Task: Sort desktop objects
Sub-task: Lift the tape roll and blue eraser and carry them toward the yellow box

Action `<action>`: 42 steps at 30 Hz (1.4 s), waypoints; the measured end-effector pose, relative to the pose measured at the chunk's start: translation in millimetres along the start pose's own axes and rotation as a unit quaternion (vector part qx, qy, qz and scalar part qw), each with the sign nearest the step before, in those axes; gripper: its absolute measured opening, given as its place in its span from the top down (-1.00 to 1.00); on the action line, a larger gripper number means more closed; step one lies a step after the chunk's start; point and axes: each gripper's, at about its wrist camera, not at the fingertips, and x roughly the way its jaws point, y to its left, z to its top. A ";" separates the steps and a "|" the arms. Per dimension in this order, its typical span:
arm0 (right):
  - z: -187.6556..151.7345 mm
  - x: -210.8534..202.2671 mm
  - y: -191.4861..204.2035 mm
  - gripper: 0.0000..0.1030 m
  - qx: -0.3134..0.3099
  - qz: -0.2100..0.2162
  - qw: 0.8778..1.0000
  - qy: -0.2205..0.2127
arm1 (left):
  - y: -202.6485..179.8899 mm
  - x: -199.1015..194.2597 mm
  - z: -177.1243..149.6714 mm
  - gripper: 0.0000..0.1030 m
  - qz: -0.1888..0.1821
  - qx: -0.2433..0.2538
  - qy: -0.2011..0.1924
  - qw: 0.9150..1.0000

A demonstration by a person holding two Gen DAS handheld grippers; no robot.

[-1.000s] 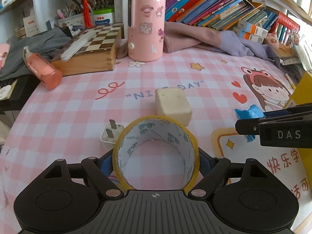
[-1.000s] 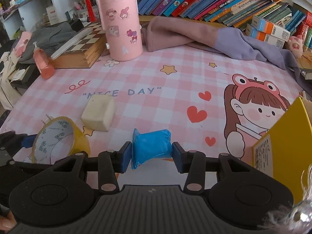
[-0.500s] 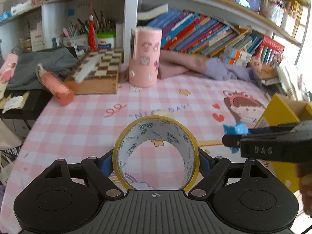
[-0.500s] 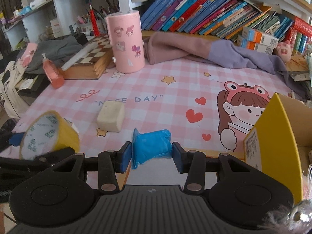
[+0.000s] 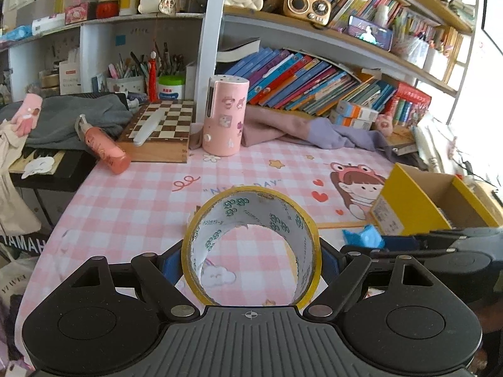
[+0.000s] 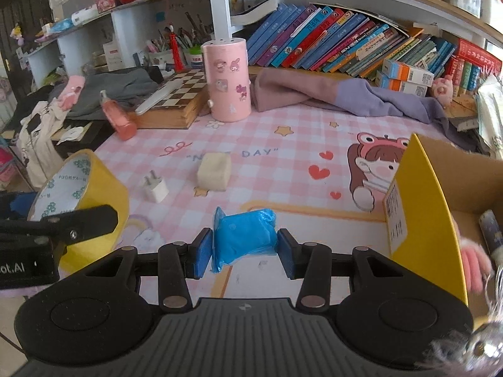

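My left gripper (image 5: 251,256) is shut on a yellow tape roll (image 5: 301,235), held upright above the pink checked mat (image 5: 125,207). The right gripper (image 6: 245,248) is shut on a crumpled blue packet (image 6: 245,235), also lifted off the mat. In the right wrist view the tape roll (image 6: 94,188) hangs at the left, with a left finger (image 6: 81,220) across it. On the mat lie a cream cube (image 6: 213,171) and a white plug adapter (image 6: 155,187). An open yellow cardboard box (image 6: 418,201) stands at the right, close beside the right gripper.
A pink cylinder (image 6: 226,78), a chessboard box (image 6: 179,100) and an orange bottle (image 6: 118,119) stand at the back left. Purple cloth (image 6: 345,94) and leaning books (image 6: 330,44) line the back. Something pink and fluffy (image 6: 471,264) lies in the box.
Both grippers have risen and drawn back from the mat with their loads. The views now take in the shelves and more of the yellow box.
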 end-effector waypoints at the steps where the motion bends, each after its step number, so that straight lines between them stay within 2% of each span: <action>1: -4.8 -4.9 2.6 0.19 0.001 0.000 1.000 0.000 | 0.4 -5.7 -3.0 -0.63 -0.003 -0.003 -0.001 1.000; 11: -51.2 -49.8 25.8 0.20 0.023 0.004 1.000 0.006 | 5.2 -61.4 -34.3 -0.62 -0.020 -0.014 0.001 1.000; 22: -91.7 -95.8 35.4 0.20 0.049 -0.012 0.999 -0.003 | -1.9 -97.9 -58.0 -0.62 -0.050 -0.004 -0.003 0.999; 34: -132.6 -138.3 26.8 0.20 0.086 -0.058 0.995 -0.007 | -30.6 -110.4 -70.8 -0.62 -0.116 0.028 0.003 0.993; 42: -155.9 -164.9 6.6 0.20 0.134 -0.102 0.986 -0.009 | -63.3 -105.3 -76.8 -0.62 -0.174 0.072 0.022 0.982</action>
